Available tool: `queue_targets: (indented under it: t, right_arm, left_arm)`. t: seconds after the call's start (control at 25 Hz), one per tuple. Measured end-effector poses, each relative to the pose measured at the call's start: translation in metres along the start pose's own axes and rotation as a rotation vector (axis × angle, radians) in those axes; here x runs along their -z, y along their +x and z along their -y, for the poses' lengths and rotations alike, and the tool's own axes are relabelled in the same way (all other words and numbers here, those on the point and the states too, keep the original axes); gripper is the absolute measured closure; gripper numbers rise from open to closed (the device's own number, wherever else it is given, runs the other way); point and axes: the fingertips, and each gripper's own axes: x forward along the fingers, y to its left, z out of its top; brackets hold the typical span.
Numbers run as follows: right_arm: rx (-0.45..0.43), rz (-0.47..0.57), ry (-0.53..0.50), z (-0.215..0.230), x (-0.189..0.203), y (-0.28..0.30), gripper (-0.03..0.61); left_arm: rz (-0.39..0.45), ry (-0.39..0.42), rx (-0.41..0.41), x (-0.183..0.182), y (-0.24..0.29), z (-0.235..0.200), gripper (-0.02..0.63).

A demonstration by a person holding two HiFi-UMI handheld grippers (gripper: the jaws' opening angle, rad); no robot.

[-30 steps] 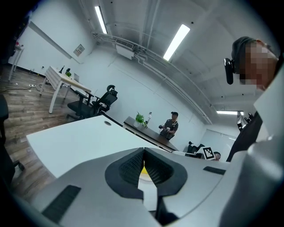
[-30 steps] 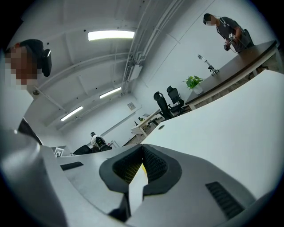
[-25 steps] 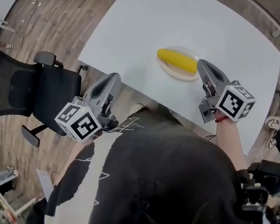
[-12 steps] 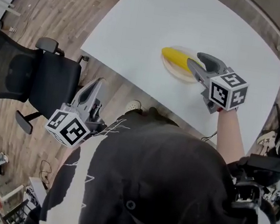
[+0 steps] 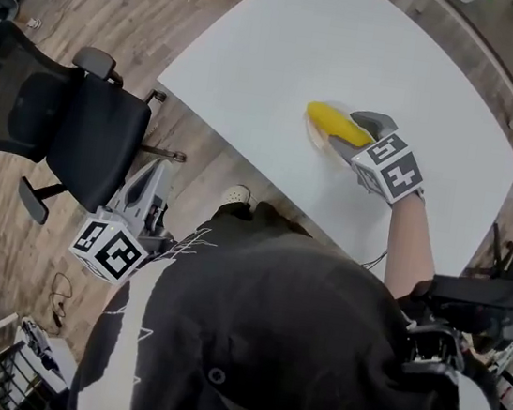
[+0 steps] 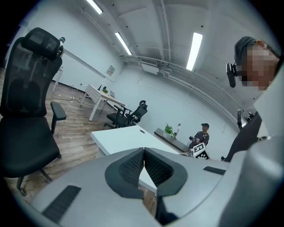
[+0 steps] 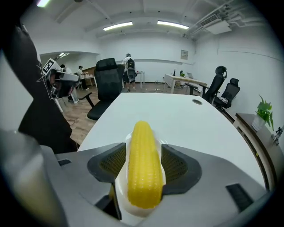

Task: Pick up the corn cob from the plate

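Note:
A yellow corn cob lies on a small pale plate near the white table's front edge. My right gripper points down over the cob's near end. Its jaws are opening and stand one on each side of the cob, close to it but not pressing. The plate's rim shows under the cob. My left gripper hangs off the table at the lower left, above the wood floor. In the left gripper view its pads meet with nothing between them.
The white table stretches away behind the plate. A black office chair stands on the wood floor to the left of the table. Other desks, chairs and people are far off in the room.
My right gripper has rolled and come down over the cob, with its jaws now apart around it. The left gripper has drifted down and left, away from the table edge.

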Motion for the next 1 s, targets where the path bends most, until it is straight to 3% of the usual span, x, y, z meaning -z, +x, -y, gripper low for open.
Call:
queue_targets:
  t: [0.44,0.84,1.0]
  right_arm:
    - [-0.053,-0.101,-0.027,0.003,0.006,0.025,0.33]
    - [-0.022,-0.086,-0.04,0.005,0.013,0.03,0.319]
    - [-0.049,-0.056,0.003,0.005,0.016,0.034,0.318]
  left_arm:
    - [0.035,-0.039,-0.044,-0.004,-0.005,-0.018,0.6]
    - [0.023,-0.048,-0.03,0.007,0.005,-0.005,0.6]
    - [0.008,-0.063,-0.056,0.025,-0.004,-0.003,0.6]
